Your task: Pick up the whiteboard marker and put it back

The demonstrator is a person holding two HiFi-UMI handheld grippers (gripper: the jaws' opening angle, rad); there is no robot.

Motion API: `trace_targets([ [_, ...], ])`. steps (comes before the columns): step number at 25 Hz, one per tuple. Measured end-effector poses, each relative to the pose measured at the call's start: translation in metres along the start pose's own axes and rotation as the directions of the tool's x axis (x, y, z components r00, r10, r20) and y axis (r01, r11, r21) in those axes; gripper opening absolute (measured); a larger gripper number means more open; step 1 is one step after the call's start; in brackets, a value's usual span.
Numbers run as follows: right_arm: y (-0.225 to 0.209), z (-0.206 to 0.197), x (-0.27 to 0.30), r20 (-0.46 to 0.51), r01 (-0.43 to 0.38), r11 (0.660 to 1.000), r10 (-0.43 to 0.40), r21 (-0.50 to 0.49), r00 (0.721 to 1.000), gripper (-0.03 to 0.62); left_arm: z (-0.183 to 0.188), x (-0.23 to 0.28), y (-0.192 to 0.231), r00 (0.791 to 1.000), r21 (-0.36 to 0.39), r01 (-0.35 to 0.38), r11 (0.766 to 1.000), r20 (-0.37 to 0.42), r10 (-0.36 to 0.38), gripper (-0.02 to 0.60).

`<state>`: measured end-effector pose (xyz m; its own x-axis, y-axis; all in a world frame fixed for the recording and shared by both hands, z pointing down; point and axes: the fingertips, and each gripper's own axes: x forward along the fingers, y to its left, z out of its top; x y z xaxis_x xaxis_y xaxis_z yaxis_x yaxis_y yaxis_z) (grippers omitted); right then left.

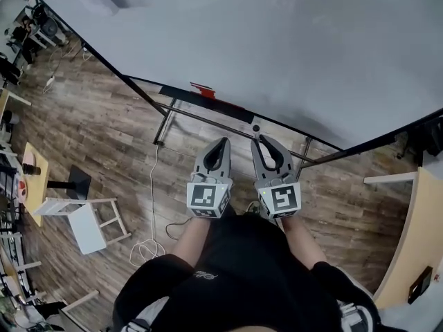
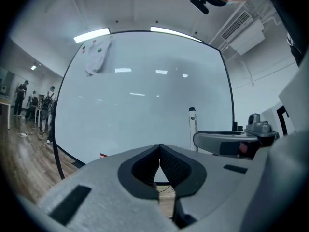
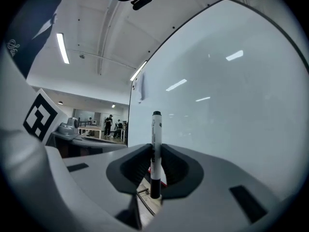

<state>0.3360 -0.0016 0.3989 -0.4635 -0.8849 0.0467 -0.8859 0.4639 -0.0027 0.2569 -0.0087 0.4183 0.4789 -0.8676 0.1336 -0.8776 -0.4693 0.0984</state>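
Marker [image 3: 156,129]: upright, centre frame, clamped mid-barrel in right gripper [image 3: 155,153], near lower edge of whiteboard [image 1: 291,47]. Left gripper [image 2: 160,151]: jaws together, nothing between, lower centre. Likely risks: round barrel slipping or tilting in narrow hold; rolling off ledge [image 1: 228,106] if released askew.

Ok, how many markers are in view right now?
1. The marker is held upright in the right gripper, in front of the whiteboard. The left gripper is shut, empty. Others could lie unseen on the board's tray.
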Motion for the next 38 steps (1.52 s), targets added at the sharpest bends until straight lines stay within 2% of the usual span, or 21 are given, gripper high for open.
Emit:
trace_targets([
  [5, -0.017, 0.003, -0.034, 0.024, 0.002, 1.000, -0.001, -0.022, 1.000, 0.057, 0.009, -0.010, -0.025, 1.000, 0.001, -0.014, 1.000, 0.024, 0.014, 0.006],
  [9, -0.020, 0.009, -0.045, 0.028, 0.006, 0.999, -0.005, -0.034, 1.000, 0.057, 0.003, -0.009, -0.036, 1.000, -0.009, -0.004, 1.000, 0.004, 0.004, 0.006],
  [13, -0.009, 0.016, -0.039, 0.042, -0.039, 0.998, 0.041, -0.049, 0.998, 0.057, 0.018, -0.016, -0.029, 0.999, 0.005, -0.031, 1.000, 0.041, 0.031, 0.006],
  [16, 0.018, 0.016, -0.023, 0.043, -0.110, 0.992, 0.113, -0.062, 0.993, 0.057, 0.020, -0.036, -0.005, 0.994, 0.005, -0.098, 0.995, 0.054, 0.098, 0.006],
  [19, 0.057, 0.016, -0.006, 0.042, -0.198, 0.979, 0.201, -0.056, 0.979, 0.057, 0.015, -0.068, 0.031, 0.979, 0.001, -0.196, 0.981, 0.048, 0.196, 0.006],
  [23, 0.111, 0.020, 0.016, 0.040, -0.316, 0.948, 0.317, -0.031, 0.948, 0.057, 0.015, -0.115, 0.074, 0.942, -0.014, -0.332, 0.943, 0.046, 0.332, 0.006],
  [26, 0.149, 0.017, 0.029, 0.041, -0.394, 0.919, 0.395, -0.031, 0.918, 0.057, 0.012, -0.145, 0.099, 0.914, -0.025, -0.403, 0.915, 0.044, 0.403, 0.006],
  [31, 0.194, 0.008, 0.050, 0.024, -0.468, 0.882, 0.470, -0.063, 0.883, 0.057, 0.001, -0.171, 0.132, 0.889, -0.048, -0.453, 0.890, 0.045, 0.455, 0.006],
  [38, 0.242, 0.005, 0.099, 0.013, -0.510, 0.857, 0.512, -0.079, 0.859, 0.057, -0.004, -0.182, 0.191, 0.875, -0.065, -0.477, 0.876, 0.052, 0.481, 0.006],
])
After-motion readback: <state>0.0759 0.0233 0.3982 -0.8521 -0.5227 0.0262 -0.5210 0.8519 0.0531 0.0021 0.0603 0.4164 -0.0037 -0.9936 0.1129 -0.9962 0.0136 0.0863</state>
